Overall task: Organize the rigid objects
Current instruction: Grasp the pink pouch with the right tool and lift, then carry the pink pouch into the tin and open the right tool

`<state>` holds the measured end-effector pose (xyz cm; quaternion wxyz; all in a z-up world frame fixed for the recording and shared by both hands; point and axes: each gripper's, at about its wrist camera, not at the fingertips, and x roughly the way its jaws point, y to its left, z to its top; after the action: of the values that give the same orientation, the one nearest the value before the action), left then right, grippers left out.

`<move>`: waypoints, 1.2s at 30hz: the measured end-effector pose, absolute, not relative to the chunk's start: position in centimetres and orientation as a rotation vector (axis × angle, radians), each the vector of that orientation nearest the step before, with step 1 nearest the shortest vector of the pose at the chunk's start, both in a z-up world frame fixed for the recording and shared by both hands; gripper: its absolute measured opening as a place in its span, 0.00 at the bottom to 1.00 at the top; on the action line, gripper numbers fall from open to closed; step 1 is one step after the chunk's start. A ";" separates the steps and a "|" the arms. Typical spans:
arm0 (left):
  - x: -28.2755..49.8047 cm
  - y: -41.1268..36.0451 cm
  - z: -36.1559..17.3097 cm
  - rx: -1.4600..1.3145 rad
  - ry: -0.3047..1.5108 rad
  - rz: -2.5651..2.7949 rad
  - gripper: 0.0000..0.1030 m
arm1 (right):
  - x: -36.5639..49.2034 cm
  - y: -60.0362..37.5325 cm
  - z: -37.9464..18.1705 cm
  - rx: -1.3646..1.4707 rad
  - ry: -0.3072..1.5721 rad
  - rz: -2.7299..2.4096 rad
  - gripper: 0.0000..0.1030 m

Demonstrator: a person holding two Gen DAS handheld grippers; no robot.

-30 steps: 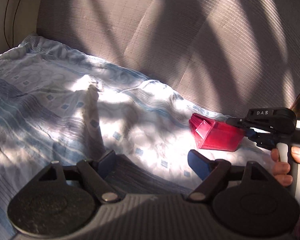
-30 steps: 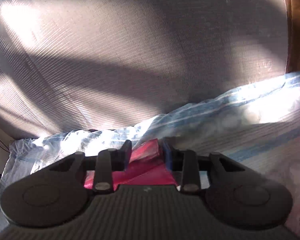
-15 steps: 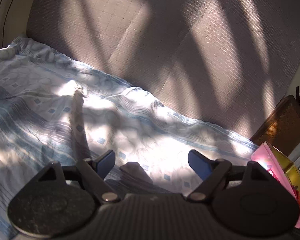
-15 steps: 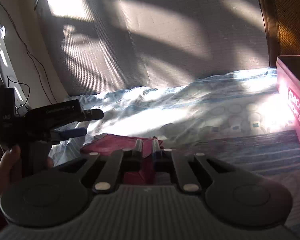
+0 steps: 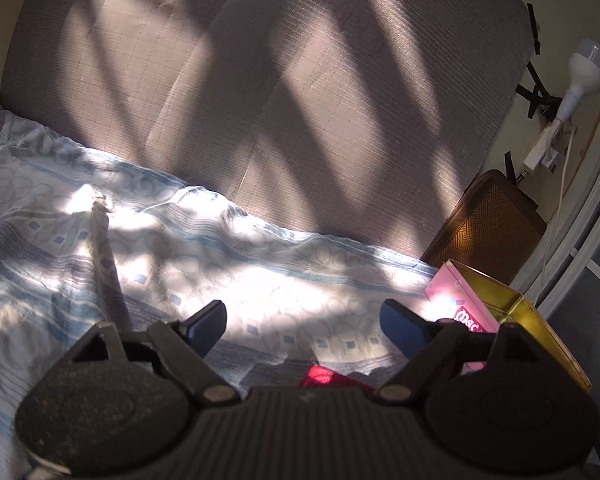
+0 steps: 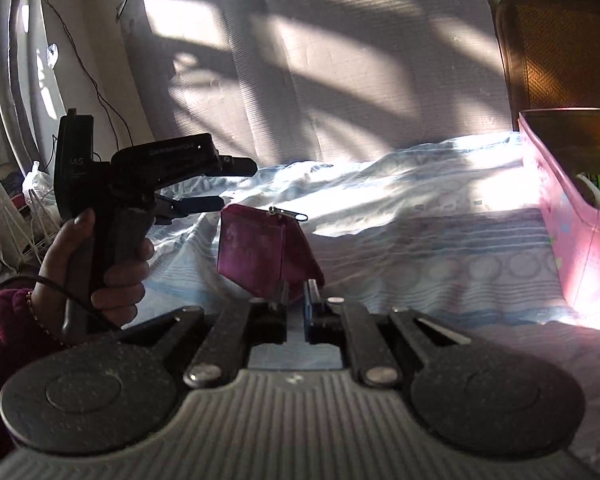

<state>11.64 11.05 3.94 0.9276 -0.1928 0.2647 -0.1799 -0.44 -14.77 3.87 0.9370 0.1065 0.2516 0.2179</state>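
Right wrist view had your right gripper (image 6: pixel 295 300) clenched on the lower corner of the red pouch (image 6: pixel 260 252), lifted clear of the bedsheet (image 6: pixel 420 216). Your left gripper (image 5: pixel 302 322) stood released, its jaws just widened with nothing between them. Farther right, at the bed's edge, the pink box (image 6: pixel 572 248) waited open. You were mid-carry; the next move likely called for swinging the pouch over the box rim before releasing.
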 end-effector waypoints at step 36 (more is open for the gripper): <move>11.5 -6.1 8.5 -0.070 0.479 -0.838 0.55 | -0.4 -22.0 7.3 0.008 0.296 0.144 0.16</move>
<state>11.52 -6.09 8.48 0.8853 -0.0339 0.2300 -0.4028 -0.42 -22.01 7.25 0.9865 0.0038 0.1473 0.0717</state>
